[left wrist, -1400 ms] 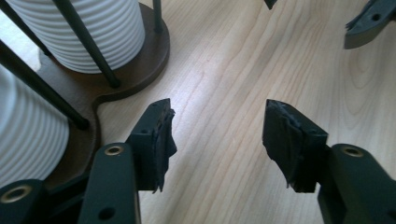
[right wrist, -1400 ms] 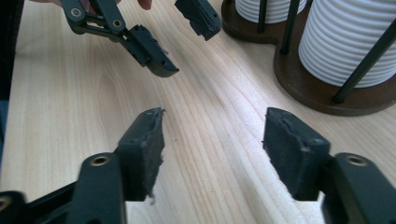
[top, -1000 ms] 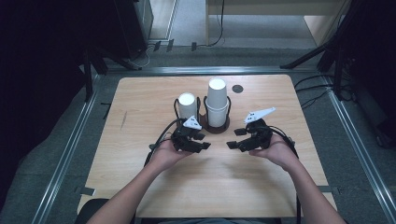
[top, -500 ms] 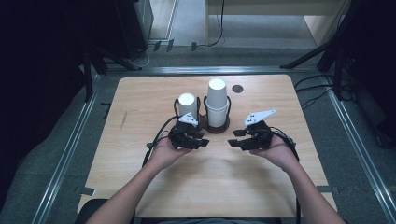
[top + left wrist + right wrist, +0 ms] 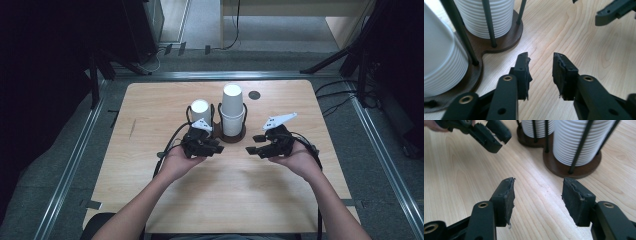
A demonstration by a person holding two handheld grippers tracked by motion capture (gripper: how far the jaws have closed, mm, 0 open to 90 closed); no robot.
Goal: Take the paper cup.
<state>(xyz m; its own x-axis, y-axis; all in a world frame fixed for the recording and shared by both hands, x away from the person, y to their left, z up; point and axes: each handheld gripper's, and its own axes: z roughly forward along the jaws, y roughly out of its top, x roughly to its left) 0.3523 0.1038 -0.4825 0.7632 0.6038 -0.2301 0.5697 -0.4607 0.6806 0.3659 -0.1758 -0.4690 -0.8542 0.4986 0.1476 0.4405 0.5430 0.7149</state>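
Note:
A brown cup holder [image 5: 234, 137] with thin black rods stands mid-table and carries two stacks of white ribbed cups: a tall stack [image 5: 233, 107] and a shorter stack [image 5: 200, 111] to its left. My left gripper [image 5: 220, 149] lies low just in front of the shorter stack, pointing right, open and holding nothing [image 5: 540, 61]. In its own view the shorter stack [image 5: 441, 62] looms at the left. My right gripper [image 5: 250, 146] faces it from the right of the holder, open wider and also holding nothing [image 5: 537, 188]. The tall stack [image 5: 579, 140] sits just beyond its jaws.
A small dark round mark [image 5: 254, 94] lies on the wooden table [image 5: 150, 115] behind the holder. Metal rails run along the floor on both sides. Bare wood stretches between the two grippers and toward the person.

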